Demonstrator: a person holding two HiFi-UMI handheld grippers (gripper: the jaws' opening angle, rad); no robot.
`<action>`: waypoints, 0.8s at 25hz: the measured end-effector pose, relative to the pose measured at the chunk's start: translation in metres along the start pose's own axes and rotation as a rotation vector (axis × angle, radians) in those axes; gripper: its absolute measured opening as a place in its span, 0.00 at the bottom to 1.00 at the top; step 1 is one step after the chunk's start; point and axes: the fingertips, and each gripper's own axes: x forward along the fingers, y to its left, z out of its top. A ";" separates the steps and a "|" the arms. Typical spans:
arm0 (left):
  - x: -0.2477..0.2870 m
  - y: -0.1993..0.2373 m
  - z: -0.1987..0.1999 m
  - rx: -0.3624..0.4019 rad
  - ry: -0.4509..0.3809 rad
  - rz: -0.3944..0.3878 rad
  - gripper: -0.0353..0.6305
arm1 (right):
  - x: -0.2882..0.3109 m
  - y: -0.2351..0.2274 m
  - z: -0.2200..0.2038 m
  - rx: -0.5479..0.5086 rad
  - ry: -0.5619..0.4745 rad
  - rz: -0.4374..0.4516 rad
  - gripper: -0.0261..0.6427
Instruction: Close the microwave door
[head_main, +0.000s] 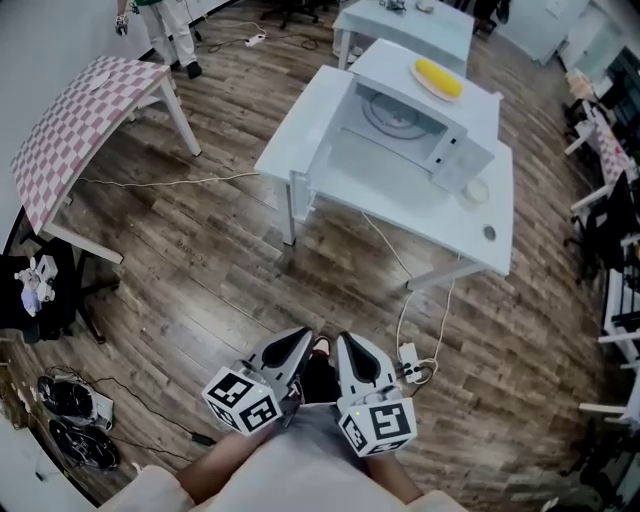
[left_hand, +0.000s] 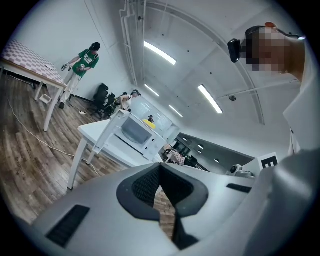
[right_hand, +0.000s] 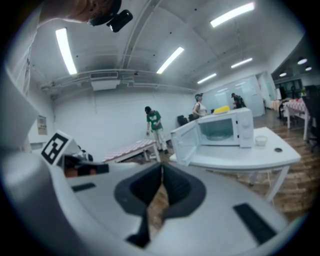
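Note:
A white microwave (head_main: 415, 120) stands on a white table (head_main: 460, 235) ahead of me, with its door (head_main: 335, 125) swung open to the left and the turntable showing. A yellow thing (head_main: 438, 77) lies on its top. Both grippers sit low, close to my body and far from the table. The left gripper (head_main: 285, 352) and right gripper (head_main: 358, 360) are side by side, each shut on nothing. The microwave (left_hand: 135, 131) is small in the left gripper view beyond the shut left gripper (left_hand: 160, 172). Past the shut right gripper (right_hand: 161, 175), the microwave (right_hand: 225, 127) and open door (right_hand: 186, 142) show.
A small white bowl (head_main: 476, 190) sits on the table right of the microwave. A cable runs from the table down to a power strip (head_main: 408, 355) on the wood floor. A pink checkered table (head_main: 80, 120) stands at left, chairs at right, a person in green (right_hand: 154, 125) far off.

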 end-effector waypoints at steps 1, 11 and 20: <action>0.006 0.000 0.002 0.000 0.001 -0.001 0.08 | 0.003 -0.005 0.002 0.001 0.001 0.001 0.07; 0.057 -0.004 0.019 0.040 -0.014 -0.017 0.08 | 0.033 -0.047 0.027 0.007 -0.017 0.019 0.07; 0.078 -0.006 0.044 0.073 -0.073 0.013 0.08 | 0.048 -0.061 0.054 -0.022 -0.060 0.077 0.07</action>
